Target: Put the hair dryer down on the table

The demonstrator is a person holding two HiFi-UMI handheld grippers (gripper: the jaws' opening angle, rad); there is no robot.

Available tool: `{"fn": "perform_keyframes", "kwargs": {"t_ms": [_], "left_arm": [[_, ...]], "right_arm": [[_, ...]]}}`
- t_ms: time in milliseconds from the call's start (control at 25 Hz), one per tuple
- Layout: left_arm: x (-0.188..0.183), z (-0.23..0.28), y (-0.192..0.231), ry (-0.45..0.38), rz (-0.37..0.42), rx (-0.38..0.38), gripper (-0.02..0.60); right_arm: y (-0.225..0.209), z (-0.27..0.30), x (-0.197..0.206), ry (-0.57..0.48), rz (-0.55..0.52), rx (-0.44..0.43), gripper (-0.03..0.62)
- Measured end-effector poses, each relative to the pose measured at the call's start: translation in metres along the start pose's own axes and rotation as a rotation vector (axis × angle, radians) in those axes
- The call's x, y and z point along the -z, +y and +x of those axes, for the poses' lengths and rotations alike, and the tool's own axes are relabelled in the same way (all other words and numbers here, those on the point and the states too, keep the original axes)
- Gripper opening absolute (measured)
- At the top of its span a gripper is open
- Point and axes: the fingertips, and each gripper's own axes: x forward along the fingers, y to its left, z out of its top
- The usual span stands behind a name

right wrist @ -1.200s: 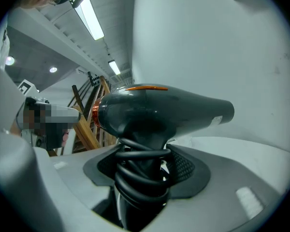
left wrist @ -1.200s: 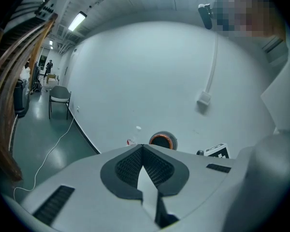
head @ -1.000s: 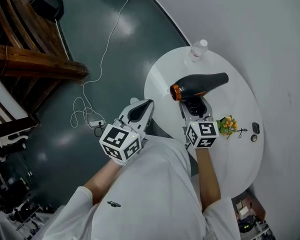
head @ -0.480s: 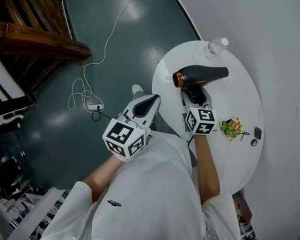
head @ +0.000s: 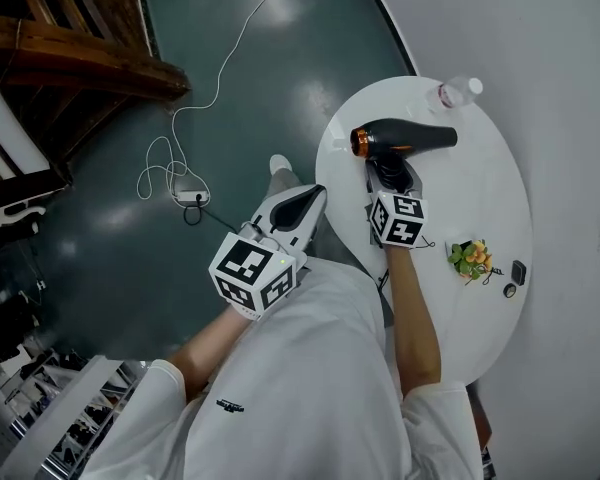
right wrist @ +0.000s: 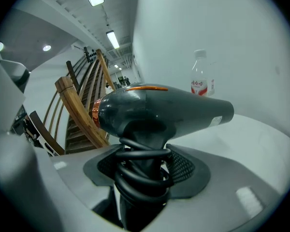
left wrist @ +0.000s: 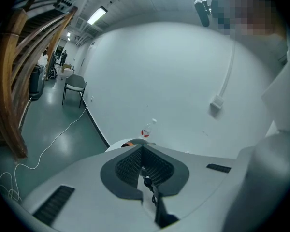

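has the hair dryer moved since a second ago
Yes. The hair dryer, held in the right gripper, has moved away from the flowers toward the bottle end of the table.

One hair dryer point(head: 408, 138), one bottle point(head: 458, 92), one round table point(head: 483, 193), two tongs point(head: 313, 194) point(head: 391, 172)

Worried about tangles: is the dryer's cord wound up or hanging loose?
Wound up: the cord loops around the dryer's handle in the right gripper view.
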Motion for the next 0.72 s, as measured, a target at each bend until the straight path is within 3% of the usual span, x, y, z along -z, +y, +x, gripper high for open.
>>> {"fn": "perform_keyframes", "kwargs": {"t_ms": [720], "left_arm": [[0.006, -0.019, 0.018, 0.005, -0.023, -0.056, 0.008]], "right_arm": [[-0.014, 0.062, 0.051, 0.166, -0.024, 0.064, 0.279]]}}
